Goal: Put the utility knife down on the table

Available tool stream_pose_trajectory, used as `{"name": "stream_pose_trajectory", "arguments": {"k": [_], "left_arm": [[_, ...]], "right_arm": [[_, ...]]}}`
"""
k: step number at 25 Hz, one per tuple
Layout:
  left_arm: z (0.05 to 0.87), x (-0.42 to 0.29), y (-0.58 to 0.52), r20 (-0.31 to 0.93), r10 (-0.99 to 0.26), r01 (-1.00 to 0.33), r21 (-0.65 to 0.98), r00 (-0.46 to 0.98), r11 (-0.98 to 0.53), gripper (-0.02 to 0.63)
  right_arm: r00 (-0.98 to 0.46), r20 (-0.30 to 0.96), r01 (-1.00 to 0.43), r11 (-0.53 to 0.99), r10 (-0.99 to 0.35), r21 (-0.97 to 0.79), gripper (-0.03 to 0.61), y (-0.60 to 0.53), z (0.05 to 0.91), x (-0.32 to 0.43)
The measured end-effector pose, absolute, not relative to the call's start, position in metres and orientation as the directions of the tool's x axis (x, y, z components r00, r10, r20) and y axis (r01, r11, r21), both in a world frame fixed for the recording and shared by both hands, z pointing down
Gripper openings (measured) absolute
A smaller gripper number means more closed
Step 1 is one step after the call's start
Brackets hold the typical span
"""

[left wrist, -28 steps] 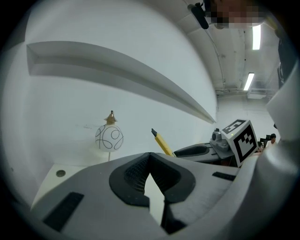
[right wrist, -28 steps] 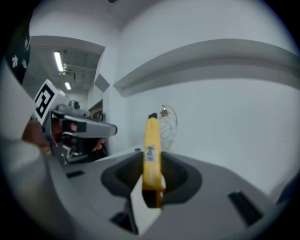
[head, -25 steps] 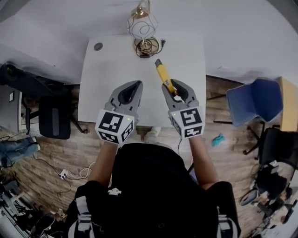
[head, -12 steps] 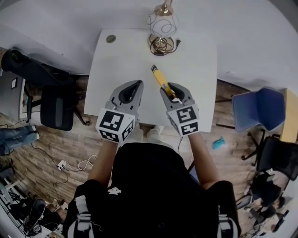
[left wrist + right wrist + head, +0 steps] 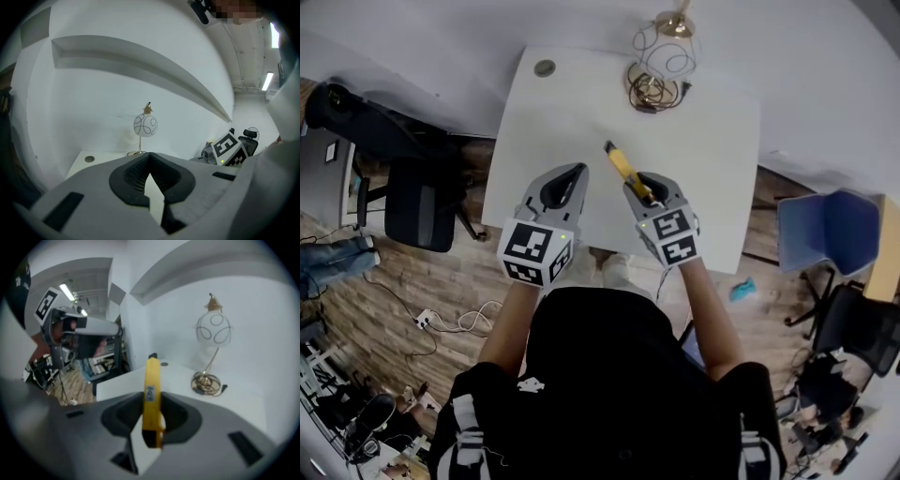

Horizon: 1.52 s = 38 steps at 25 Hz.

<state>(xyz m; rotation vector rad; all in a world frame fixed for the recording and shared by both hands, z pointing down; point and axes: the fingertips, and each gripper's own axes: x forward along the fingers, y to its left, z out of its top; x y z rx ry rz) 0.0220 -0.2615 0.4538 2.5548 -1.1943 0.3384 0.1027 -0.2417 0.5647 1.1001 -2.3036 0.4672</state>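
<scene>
Head view: yellow utility knife [image 5: 622, 165] held over the white surface [image 5: 722, 178], not yet set down.
Right tool [image 5: 639, 190] pinches the knife's rear end above the near edge; the next move looks like lowering it flat, then releasing. Left tool [image 5: 574, 174] is pressed together, empty. Gold wire-globe lamp [image 5: 652, 91] stands at the far edge, well clear.
</scene>
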Motion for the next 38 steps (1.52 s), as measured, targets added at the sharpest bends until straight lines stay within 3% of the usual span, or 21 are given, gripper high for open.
{"name": "stream_pose_trajectory", "arguments": {"k": [11, 21, 38], "left_arm": [[0.483, -0.007, -0.269, 0.383, -0.706, -0.8, 0.201, 0.595, -0.565, 0.014], [0.505, -0.006, -0.264, 0.419, -0.691, -0.803, 0.209, 0.589, -0.558, 0.014], [0.524, -0.016, -0.25, 0.468, -0.692, -0.828, 0.193, 0.549, -0.526, 0.014]], "right_arm": [[-0.498, 0.753, -0.728, 0.679, -0.43, -0.094, 0.137, -0.228, 0.642, 0.084], [-0.396, 0.868, -0.631, 0.775, -0.301, -0.019, 0.137, -0.214, 0.698, 0.1], [-0.333, 0.921, -0.584, 0.811, -0.204, -0.032, 0.137, -0.207, 0.744, 0.11]]}}
